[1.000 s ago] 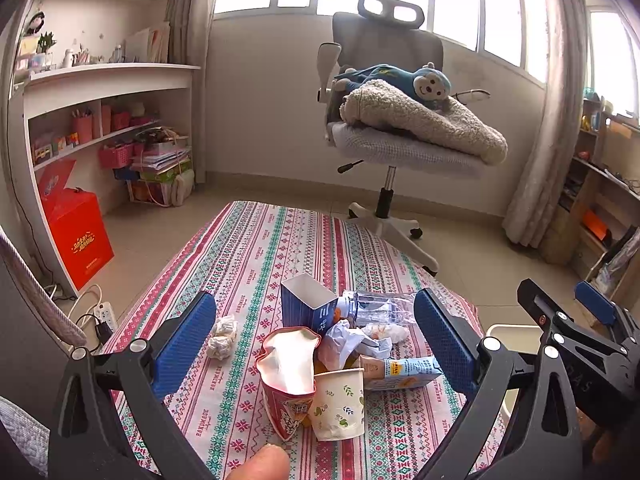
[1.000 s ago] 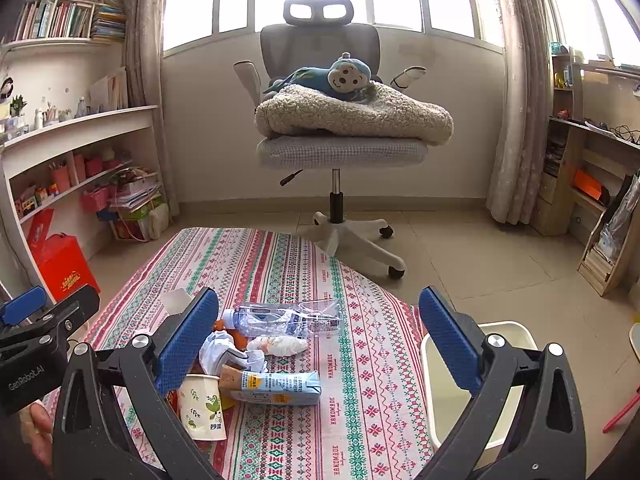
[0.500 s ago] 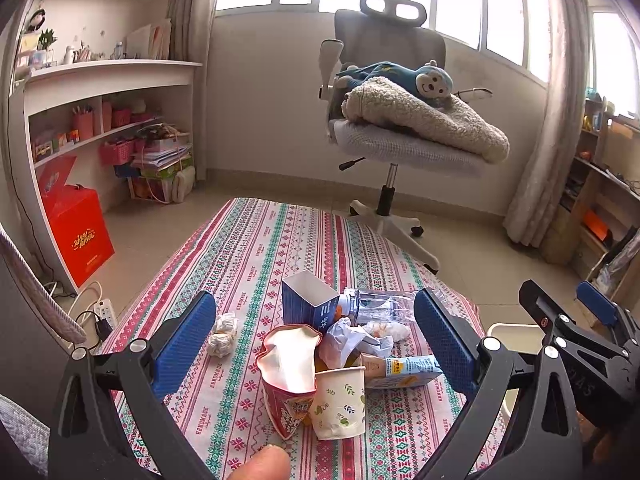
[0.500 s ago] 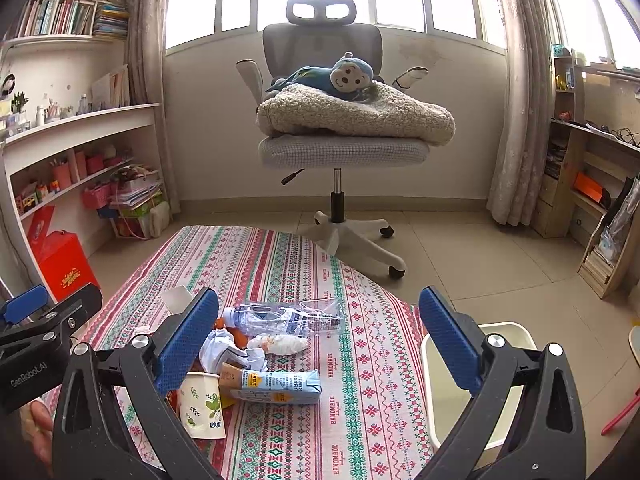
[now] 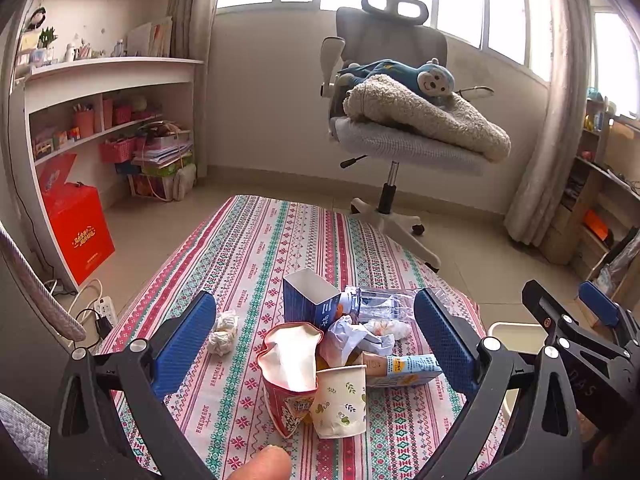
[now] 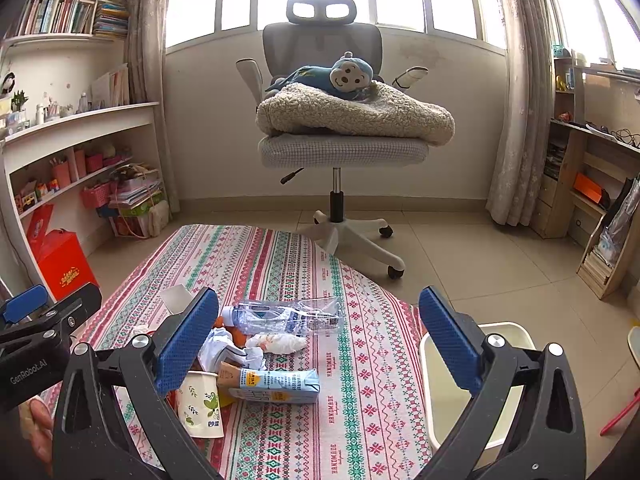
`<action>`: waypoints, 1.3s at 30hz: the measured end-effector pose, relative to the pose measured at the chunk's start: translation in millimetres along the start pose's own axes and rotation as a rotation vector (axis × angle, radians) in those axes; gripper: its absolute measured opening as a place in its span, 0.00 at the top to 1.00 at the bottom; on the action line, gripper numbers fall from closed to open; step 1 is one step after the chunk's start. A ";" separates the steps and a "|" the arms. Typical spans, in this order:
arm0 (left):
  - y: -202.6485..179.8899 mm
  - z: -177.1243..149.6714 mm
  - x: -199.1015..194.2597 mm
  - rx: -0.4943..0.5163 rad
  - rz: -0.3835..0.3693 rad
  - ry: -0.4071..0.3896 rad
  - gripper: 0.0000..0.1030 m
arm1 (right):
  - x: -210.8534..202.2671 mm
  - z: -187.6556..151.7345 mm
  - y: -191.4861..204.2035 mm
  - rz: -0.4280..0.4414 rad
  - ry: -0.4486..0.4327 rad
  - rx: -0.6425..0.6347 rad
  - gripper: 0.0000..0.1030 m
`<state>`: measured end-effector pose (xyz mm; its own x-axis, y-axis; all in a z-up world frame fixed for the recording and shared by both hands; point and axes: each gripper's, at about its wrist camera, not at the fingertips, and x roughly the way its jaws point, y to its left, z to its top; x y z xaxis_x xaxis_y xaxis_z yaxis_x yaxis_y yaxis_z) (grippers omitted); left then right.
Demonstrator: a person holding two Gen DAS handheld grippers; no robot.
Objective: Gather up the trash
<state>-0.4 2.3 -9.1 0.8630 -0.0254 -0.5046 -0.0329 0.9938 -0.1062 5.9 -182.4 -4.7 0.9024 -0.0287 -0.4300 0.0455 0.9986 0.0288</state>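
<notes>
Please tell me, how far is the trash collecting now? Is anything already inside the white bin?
Nothing looks done: what shows of the white bin beside the table holds no trash. Nothing is in hand: the left hand-held gripper and right hand-held gripper are both open and empty. All is left on the tablecloth: plastic bottle, drink carton, paper cup, red snack cup, blue box, crumpled tissues.

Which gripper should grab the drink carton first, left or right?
Probably right. The right gripper is open, with the drink carton lying free just below, and the white bin beside the table on its side. The left gripper faces the cups.
</notes>
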 end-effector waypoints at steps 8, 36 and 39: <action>1.9 -0.4 3.3 -0.001 0.015 0.020 0.06 | 1.4 -4.0 -0.9 -0.005 0.007 -0.007 0.07; 1.8 -2.1 8.1 0.008 0.034 0.065 0.06 | 6.5 -8.0 -2.1 -0.024 0.030 -0.021 0.07; 2.0 -2.3 7.9 0.006 0.034 0.067 0.06 | 6.5 -8.7 -1.2 -0.025 0.031 -0.023 0.07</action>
<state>5.2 3.8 -15.2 0.8258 0.0019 -0.5640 -0.0586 0.9949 -0.0824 8.0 -183.4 -15.4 0.8872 -0.0521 -0.4585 0.0571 0.9984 -0.0031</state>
